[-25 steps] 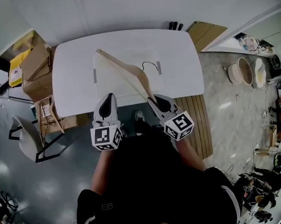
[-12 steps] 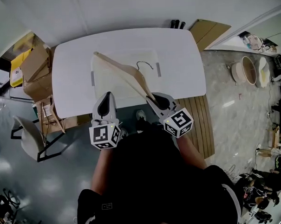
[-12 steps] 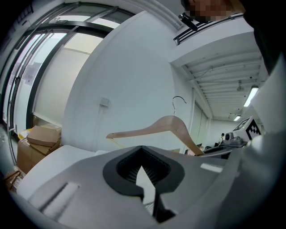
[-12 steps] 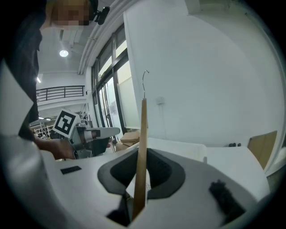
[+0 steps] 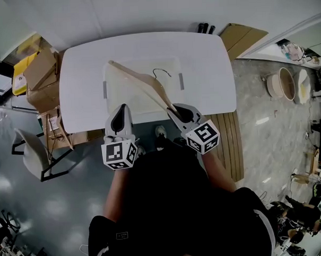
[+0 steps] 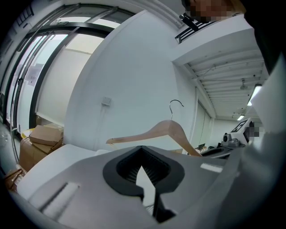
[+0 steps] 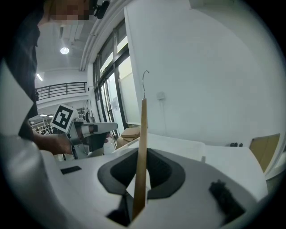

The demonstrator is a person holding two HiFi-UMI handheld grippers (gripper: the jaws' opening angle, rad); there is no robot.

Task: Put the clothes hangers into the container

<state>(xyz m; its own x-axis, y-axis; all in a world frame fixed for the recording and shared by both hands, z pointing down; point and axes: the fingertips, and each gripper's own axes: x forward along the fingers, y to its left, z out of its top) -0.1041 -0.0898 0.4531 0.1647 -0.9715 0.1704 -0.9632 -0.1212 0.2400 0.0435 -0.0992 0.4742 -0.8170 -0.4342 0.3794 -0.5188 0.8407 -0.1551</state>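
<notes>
**A:** Head view, then: which way does the hanger (image 5: pixel 146 79) lie from the right hand-held gripper (image 5: pixel 175 110)?

**B:** Away from it and off to the left, out over the container (image 5: pixel 122 100) on the bench (image 5: pixel 205 59). The jaws are pinched narrow on the tip of one wooden arm, near the container's front right corner. From there the long axis runs slantwise toward the far left corner, and the wire hook (image 5: pixel 161 73) sits on the far side.

**A:** Is it inside yet?

**B:** Can't say for certain. From above it lies across the opening. In the right gripper view the wood stands edge-on between the pads, so I'd judge it is held over the rim rather than resting inside.

**A:** And the left hand-held gripper (image 5: pixel 121 109)?

**B:** Just beside the container's near left edge, jaws drawn together with nothing between them. It is apart from the hanger, whose free end is at the far side.

**A:** So what does the next move turn on?

**B:** The slant, I'd say. The hanger looks about as long as the container's diagonal, so it should go down along that line. The right hand would do the lowering, since it alone has hold. Swung square, an end might catch the rim.
</notes>
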